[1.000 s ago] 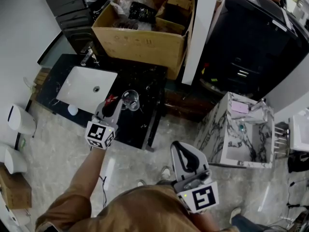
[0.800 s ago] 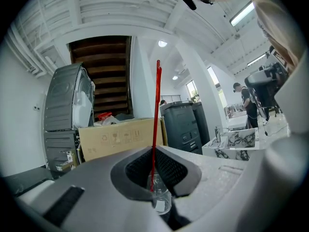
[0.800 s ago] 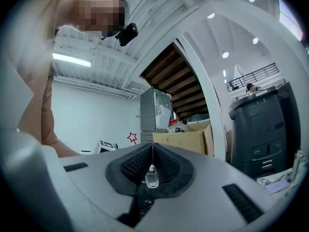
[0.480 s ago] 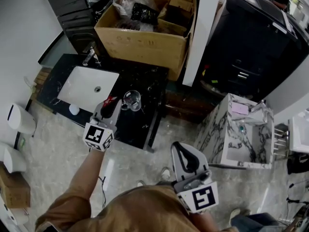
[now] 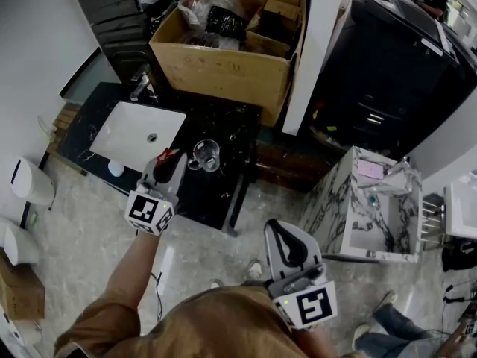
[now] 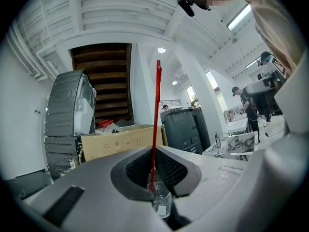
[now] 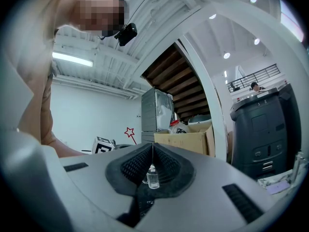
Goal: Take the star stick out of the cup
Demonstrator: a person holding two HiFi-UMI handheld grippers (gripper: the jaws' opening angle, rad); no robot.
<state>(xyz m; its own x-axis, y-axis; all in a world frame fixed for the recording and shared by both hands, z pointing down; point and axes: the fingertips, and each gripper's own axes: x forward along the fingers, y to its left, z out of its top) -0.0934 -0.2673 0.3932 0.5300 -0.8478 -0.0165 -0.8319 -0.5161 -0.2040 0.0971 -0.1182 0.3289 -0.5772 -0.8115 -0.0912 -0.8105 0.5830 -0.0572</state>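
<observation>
The red star stick (image 6: 155,124) stands upright, clamped between the left gripper's (image 5: 172,167) fingers (image 6: 174,170), with its star (image 5: 165,155) at the top. In the head view the clear glass cup (image 5: 206,155) stands on the black bench (image 5: 232,144) just beside the star, at 3 o'clock, and the stick looks clear of its rim. To finish well, hold the clamp firm and carry the stick away without tilting, so its lower end misses the glass. The right gripper (image 5: 278,228), fingers together on nothing, waits well apart at 5 o'clock. The sink (image 5: 134,135) lies at 9 o'clock of the cup and the cardboard box (image 5: 223,62) at 12. Open room lies toward 6 o'clock, past the bench's front edge and over the floor (image 5: 89,222).
</observation>
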